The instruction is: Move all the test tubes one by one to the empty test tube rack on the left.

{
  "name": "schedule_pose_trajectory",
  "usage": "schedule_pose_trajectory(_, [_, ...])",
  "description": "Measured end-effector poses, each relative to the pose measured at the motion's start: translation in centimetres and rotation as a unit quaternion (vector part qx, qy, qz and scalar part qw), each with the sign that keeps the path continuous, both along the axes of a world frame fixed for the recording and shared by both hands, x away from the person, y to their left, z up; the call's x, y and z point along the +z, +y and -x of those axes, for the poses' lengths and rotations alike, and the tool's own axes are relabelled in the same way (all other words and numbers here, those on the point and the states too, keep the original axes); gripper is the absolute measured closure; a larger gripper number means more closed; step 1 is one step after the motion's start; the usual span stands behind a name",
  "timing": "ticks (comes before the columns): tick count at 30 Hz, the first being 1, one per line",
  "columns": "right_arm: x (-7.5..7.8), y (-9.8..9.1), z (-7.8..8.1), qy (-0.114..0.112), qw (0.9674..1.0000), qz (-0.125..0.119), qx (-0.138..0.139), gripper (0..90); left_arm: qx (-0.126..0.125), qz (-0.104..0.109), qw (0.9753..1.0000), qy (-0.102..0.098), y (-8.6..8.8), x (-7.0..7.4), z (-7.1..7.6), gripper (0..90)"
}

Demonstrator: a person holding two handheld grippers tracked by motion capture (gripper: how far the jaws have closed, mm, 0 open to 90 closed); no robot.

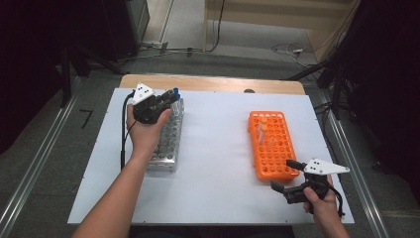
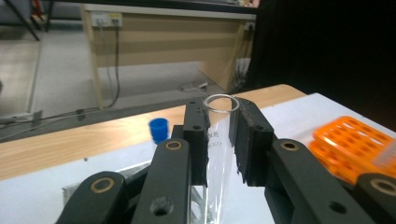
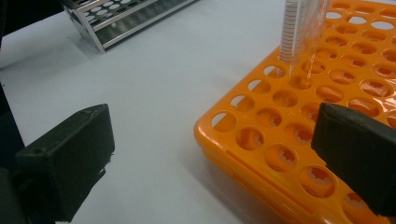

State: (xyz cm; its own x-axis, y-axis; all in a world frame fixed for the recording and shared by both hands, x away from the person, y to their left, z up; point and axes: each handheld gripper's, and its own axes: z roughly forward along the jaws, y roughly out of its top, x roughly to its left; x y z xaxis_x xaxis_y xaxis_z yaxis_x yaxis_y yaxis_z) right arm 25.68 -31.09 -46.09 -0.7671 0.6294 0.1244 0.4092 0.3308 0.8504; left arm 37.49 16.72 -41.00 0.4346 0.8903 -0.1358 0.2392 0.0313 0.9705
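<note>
Left claw (image 2: 219, 140) clamped on clear glass tube (image 2: 218, 154), above metal rack (image 1: 168, 141)

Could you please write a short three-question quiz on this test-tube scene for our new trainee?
1. True or false: the left gripper is shut on a clear glass tube.
2. What colour is the plastic rack near the right gripper? A green, B orange, C white.
3. Over which rack does the left gripper hang in the high view?

Key
1. True: its pads press on the tube just below the open rim.
2. B, orange; the right gripper's jaws stand open at its near corner, one over the rack's edge, one over the white tabletop.
3. The metal rack, at its far end, near a blue-capped tube.
</note>
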Motion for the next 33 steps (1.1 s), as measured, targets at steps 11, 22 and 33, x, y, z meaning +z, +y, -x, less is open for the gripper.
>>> schedule_pose_trajectory(11, [-0.1, -0.1, -0.1, 0.000, 1.0000, 0.000, 0.000, 0.0, 0.020, -0.008, 0.9995, 0.022, -0.2, -1.2, -1.6, 76.7])
schedule_pose_trajectory(22, [-0.1, -0.1, -0.1, 0.001, 1.0000, 0.002, -0.002, 0.0, 0.026, -0.036, 0.9977, 0.051, -0.8, -2.0, -2.1, 76.5])
schedule_pose_trajectory(33, [-0.2, -0.1, -0.2, 0.002, 1.0000, 0.003, -0.005, 0.0, 0.031, -0.048, 0.9950, 0.081, -1.0, -2.1, -2.1, 69.3])
